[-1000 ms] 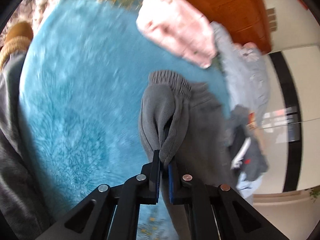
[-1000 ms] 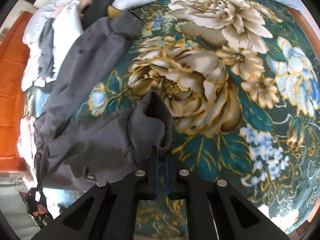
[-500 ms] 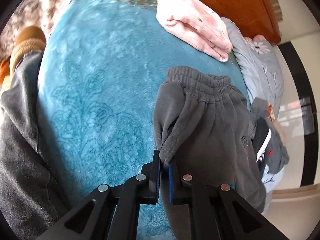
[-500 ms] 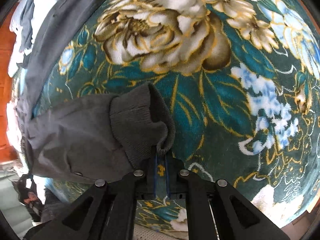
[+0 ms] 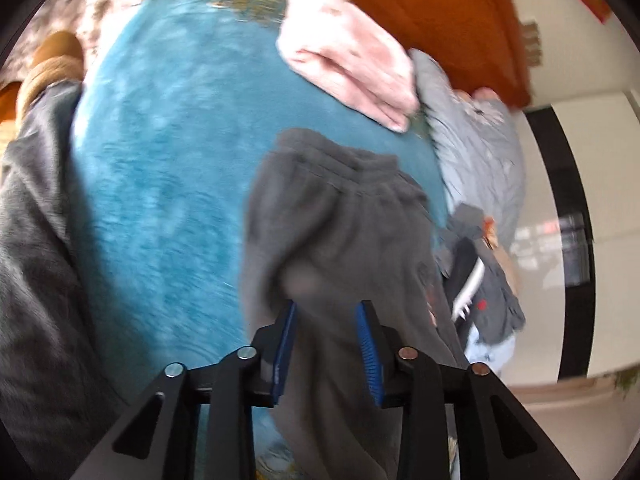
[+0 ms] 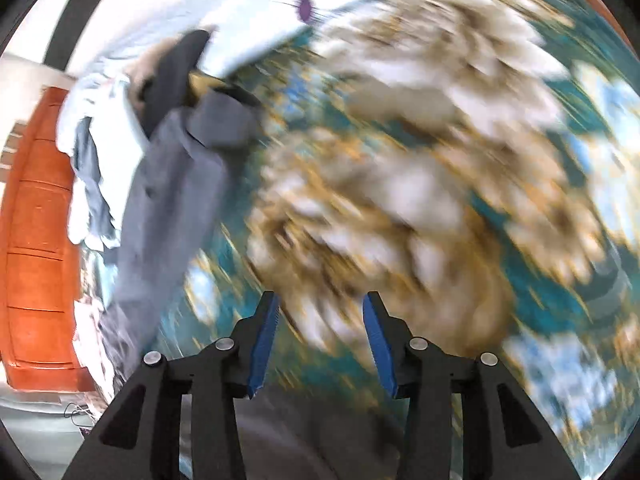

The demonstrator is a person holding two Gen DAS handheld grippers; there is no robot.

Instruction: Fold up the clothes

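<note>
Trousers (image 5: 344, 216): grey, soft knit with a gathered waistband; lying bunched on the teal blanket, waistband toward the far side, cloth running down between the left claw's fingers and out of view below. In the right wrist view a long grey leg (image 6: 168, 208) stretches along the left part of the bed; blurred.
Left claw (image 5: 327, 344): fingers spread apart, blue pads showing; grey cloth lies between them, not pinched.
Right claw (image 6: 320, 340): fingers spread apart, nothing between them; floral cover behind.
Teal blanket (image 5: 168, 152): plush, covers the bed under the trousers in the left wrist view.
Floral cover (image 6: 420, 184): teal ground with large cream and gold flowers; heavily blurred.
Pink garment (image 5: 352, 60): folded, on the blanket beyond the waistband.
Pale grey bedding (image 5: 480, 148): beside the pink garment, to its right.
Clothes heap (image 5: 480, 272): dark items with a white stripe, at the bed's right edge near the trousers.
Wooden furniture (image 5: 432, 16): orange-brown, behind the bed.
Person's leg (image 5: 36, 216): dark grey trouser leg at the left edge, tan shoe (image 5: 52, 60) above it.
</note>
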